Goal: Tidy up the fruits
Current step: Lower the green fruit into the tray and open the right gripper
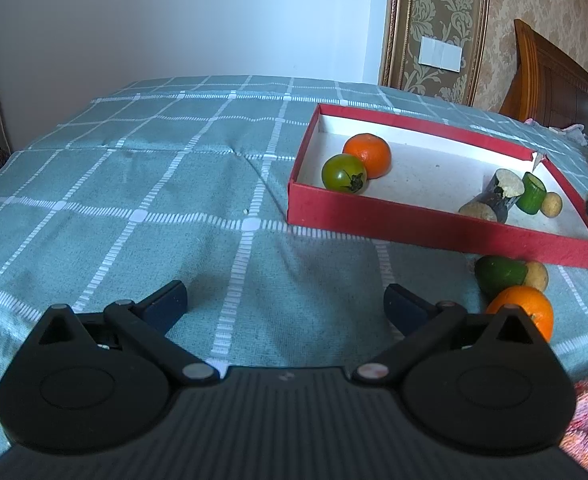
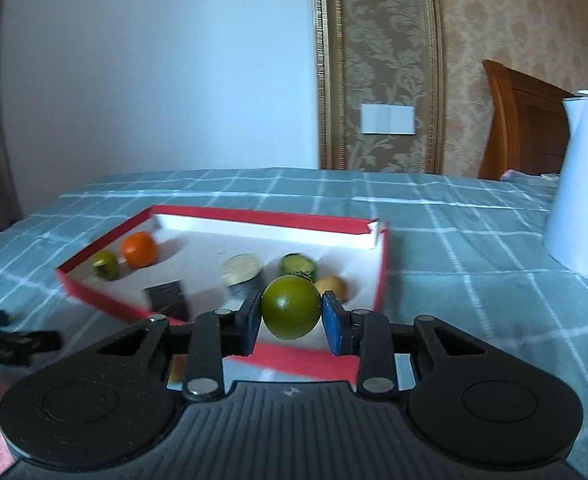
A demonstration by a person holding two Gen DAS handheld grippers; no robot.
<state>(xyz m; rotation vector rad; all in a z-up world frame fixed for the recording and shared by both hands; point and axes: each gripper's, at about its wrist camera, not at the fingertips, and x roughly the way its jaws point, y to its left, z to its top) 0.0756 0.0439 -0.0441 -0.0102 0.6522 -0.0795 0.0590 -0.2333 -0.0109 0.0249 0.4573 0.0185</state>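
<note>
- The right gripper (image 2: 291,316) has its jaws clenched on a green tomato (image 2: 291,307), carried clear of the cloth over the near wall of the red box (image 2: 380,280); in the right wrist view the fruit sits at the centre, with the box floor behind it toward 12 o'clock.
- The left gripper (image 1: 286,300) hangs with its jaws released and nothing between them, over the green checked cloth (image 1: 134,184).
- Done so far, judging by how things lie: five items are in the box. At its far-left corner, about 10 o'clock from the held fruit, lie one orange (image 1: 368,155) and one green tomato (image 1: 344,173), touching. At the right end lie one dark-skinned cut chunk (image 1: 494,196), one cucumber piece (image 1: 532,198) and one small potato (image 1: 552,204), packed close.
- Left to do: the held tomato is not yet set down, and three items wait on the cloth just outside the near wall, at about 4 o'clock in the left wrist view: one green fruit (image 1: 500,274), one small potato (image 1: 537,276) and one orange (image 1: 528,312).
- Count overall: two oranges, two green tomatoes, one unidentified green fruit, two potatoes, one cucumber piece, one dark chunk.
- A white jug (image 2: 582,196) stands well apart at 2 o'clock.
</note>
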